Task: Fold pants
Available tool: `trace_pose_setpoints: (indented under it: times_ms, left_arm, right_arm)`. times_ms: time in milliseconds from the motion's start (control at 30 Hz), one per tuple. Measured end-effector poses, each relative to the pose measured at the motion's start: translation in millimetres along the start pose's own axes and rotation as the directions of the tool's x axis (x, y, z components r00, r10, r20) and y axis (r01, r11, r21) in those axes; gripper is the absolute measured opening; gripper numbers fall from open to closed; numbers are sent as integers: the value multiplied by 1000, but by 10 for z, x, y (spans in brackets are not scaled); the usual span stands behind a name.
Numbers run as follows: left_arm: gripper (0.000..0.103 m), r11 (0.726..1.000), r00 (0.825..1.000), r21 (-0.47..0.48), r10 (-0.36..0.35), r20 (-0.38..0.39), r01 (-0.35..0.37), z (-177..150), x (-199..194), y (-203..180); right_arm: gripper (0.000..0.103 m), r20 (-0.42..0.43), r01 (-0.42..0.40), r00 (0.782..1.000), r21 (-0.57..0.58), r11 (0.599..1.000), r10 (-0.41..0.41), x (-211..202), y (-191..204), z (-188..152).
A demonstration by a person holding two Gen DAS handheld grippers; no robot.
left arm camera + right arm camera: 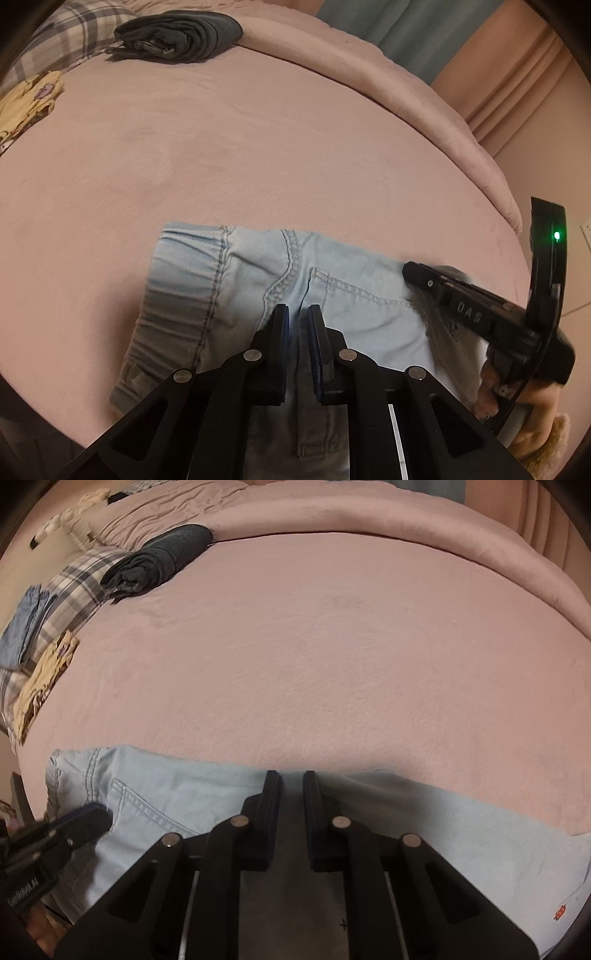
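Observation:
Light blue denim pants (207,280) lie flat on the pink bed cover (258,147), elastic waistband to the left in the left wrist view. My left gripper (297,308) points down at the seat beside the back pocket (354,295), jaws nearly together with a ridge of denim pinched between them. Further along the pants (184,786), my right gripper (290,775) stands at the far edge of a leg, jaws close with cloth between them. Each gripper shows in the other's view: right gripper (406,269), left gripper (99,816). A hand (491,387) holds the right one.
A dark folded garment (159,557) rests at the far left of the bed cover (332,646), beside a plaid cloth (74,583), a folded blue item (26,627) and a yellow garment (48,664). A rolled pink duvet edge (406,520) runs along the far side.

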State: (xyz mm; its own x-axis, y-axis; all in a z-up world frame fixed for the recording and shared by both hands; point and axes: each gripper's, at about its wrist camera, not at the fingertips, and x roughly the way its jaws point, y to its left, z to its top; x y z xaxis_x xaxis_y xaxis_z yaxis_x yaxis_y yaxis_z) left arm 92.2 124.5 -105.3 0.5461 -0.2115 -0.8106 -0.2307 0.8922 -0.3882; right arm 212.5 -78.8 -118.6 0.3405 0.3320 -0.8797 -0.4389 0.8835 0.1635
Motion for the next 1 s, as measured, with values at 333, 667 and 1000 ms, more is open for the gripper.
trace_pose_setpoints:
  times_ms: [333, 667, 1000]
  left_arm:
    - [62, 999, 997, -38, -10, 78, 13, 263, -483, 262]
    - [65, 994, 996, -63, 84, -31, -86, 288, -111, 542]
    - [31, 986, 990, 124, 97, 98, -108, -191, -432, 281]
  right_arm:
    - [48, 37, -61, 997, -11, 998, 61, -525, -246, 318]
    - [51, -231, -235, 940, 98, 967, 252, -19, -523, 167]
    - [49, -260, -418, 856, 159, 894, 446, -177, -556, -206]
